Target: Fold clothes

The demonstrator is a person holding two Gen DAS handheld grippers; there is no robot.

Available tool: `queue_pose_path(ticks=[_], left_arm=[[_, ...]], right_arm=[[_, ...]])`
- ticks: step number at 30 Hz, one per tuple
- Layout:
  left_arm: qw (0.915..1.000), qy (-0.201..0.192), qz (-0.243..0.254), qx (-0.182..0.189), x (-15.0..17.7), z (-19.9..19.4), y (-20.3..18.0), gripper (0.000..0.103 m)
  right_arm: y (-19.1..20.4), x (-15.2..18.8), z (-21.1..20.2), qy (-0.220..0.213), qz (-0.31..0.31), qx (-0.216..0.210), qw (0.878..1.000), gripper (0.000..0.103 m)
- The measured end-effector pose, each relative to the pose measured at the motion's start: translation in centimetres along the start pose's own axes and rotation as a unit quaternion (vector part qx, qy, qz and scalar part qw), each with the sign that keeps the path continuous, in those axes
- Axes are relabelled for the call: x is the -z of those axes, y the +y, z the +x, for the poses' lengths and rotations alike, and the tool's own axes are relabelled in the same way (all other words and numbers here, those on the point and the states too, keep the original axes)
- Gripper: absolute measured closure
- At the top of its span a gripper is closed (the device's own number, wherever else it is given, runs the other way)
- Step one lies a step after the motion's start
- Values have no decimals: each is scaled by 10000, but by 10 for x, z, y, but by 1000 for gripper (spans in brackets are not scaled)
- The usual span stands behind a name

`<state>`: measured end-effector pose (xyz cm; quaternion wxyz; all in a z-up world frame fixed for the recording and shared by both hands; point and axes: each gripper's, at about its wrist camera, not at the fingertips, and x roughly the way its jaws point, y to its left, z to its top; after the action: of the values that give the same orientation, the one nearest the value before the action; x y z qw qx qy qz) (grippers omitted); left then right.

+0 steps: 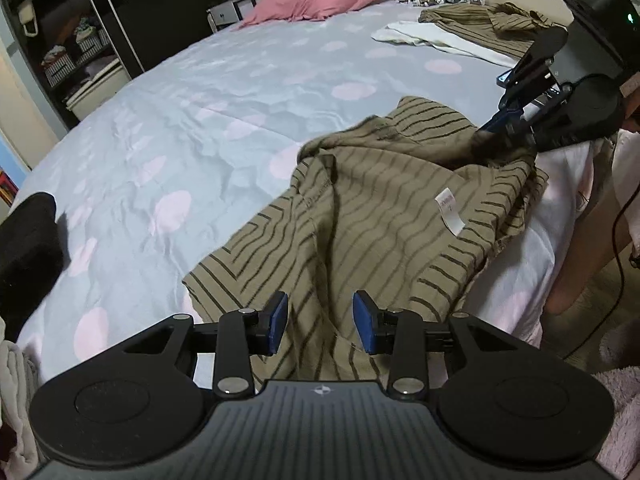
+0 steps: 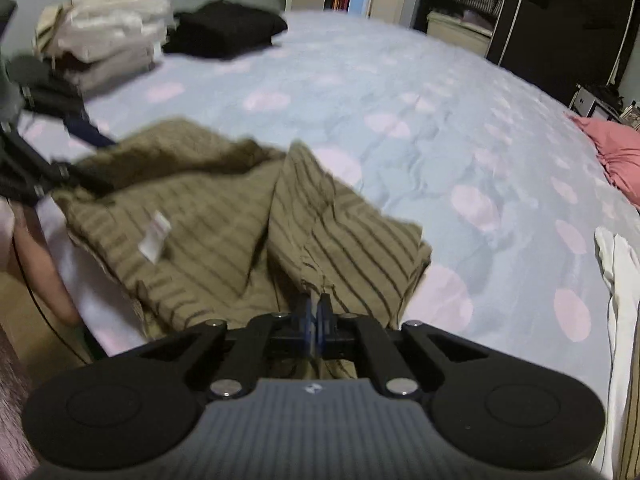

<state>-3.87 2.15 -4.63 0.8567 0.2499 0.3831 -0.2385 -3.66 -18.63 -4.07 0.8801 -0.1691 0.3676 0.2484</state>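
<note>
Right gripper [image 2: 316, 318] pinching striped shirt [image 2: 224, 216], angled down

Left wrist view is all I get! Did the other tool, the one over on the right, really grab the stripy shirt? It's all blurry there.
Observer: Yes. In the right wrist view the right tool is shut, with a fold of the striped shirt pinched between its pads.
Operator: And what's that pale stuff in the bottom-left corner of my picture?
Observer: It's a stack of pale folded clothes, sitting on the bed beside the black folded garment.
</note>
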Motion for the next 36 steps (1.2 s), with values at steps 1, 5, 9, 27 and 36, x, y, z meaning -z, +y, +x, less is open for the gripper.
queue_pose_path(ticks=[1, 5, 9, 27, 36], left_arm=[[10000, 33, -19, 4, 1, 1, 0, 69], [9999, 41, -7, 96, 3, 1, 0, 78], [9999, 5, 161, 48, 3, -2, -3, 92], [9979, -377, -377, 372, -2, -20, 18, 66], [9743, -185, -2227, 275, 2, 1, 76, 56]], right_arm=[[2, 0, -3, -38, -92, -68, 9999, 99], [29, 5, -5, -85, -1003, -326, 9944, 99], [46, 11, 3, 118, -1564, -518, 9863, 99], [0, -7, -18, -399, -14, -599, 9974, 67], [-47, 1, 11, -158, 1718, -509, 9837, 45]])
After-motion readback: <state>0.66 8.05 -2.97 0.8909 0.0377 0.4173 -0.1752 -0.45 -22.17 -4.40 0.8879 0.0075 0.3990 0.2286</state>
